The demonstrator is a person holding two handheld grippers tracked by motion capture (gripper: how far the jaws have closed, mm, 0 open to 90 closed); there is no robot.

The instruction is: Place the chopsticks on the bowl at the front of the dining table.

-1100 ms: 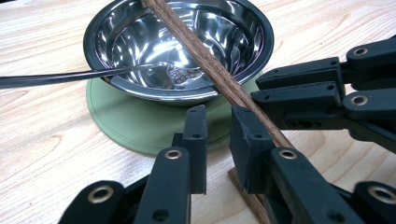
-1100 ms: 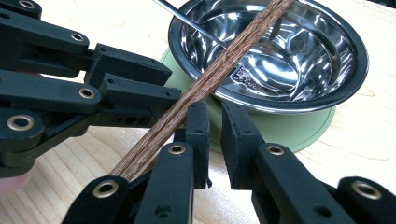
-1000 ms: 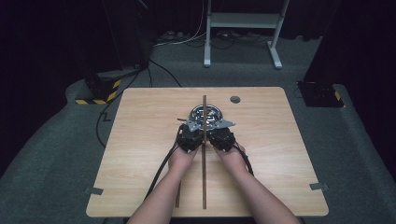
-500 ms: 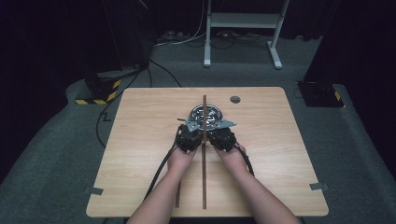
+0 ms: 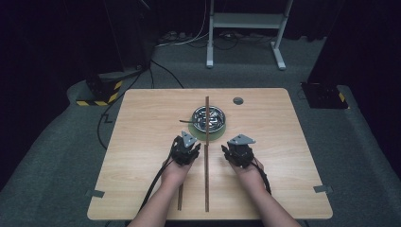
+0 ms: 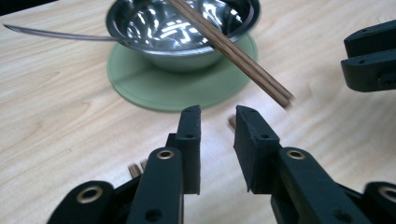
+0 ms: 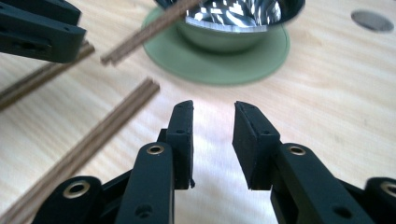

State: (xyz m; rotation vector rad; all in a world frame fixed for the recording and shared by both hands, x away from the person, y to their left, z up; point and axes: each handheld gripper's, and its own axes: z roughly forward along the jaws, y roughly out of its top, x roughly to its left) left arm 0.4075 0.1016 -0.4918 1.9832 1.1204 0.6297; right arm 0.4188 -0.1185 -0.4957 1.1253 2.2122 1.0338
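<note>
A steel bowl (image 5: 208, 117) stands on a round green mat (image 5: 198, 133) at mid-table. One brown stick (image 6: 224, 46) leans across the bowl's rim, its near end off the table. A second stick (image 7: 93, 135) lies on the wood in line with it, running toward the person. My left gripper (image 5: 186, 147) is left of that line and my right gripper (image 5: 239, 150) right of it, both a little short of the mat. The left gripper's (image 6: 217, 121) jaws and the right gripper's (image 7: 212, 116) have just been opening; bare table shows between each pair.
A thin metal handle (image 6: 46, 32) sticks out of the bowl to the left. A third stick (image 5: 179, 198) lies under the left forearm. A small round hole (image 5: 238, 100) marks the tabletop (image 5: 293, 179) behind the bowl. Dark floor and a stand lie beyond.
Both grippers were side by side at the stick just in front of the bowl. They have drawn apart, left and right, and a little toward the person. Their jaws stand wider.
</note>
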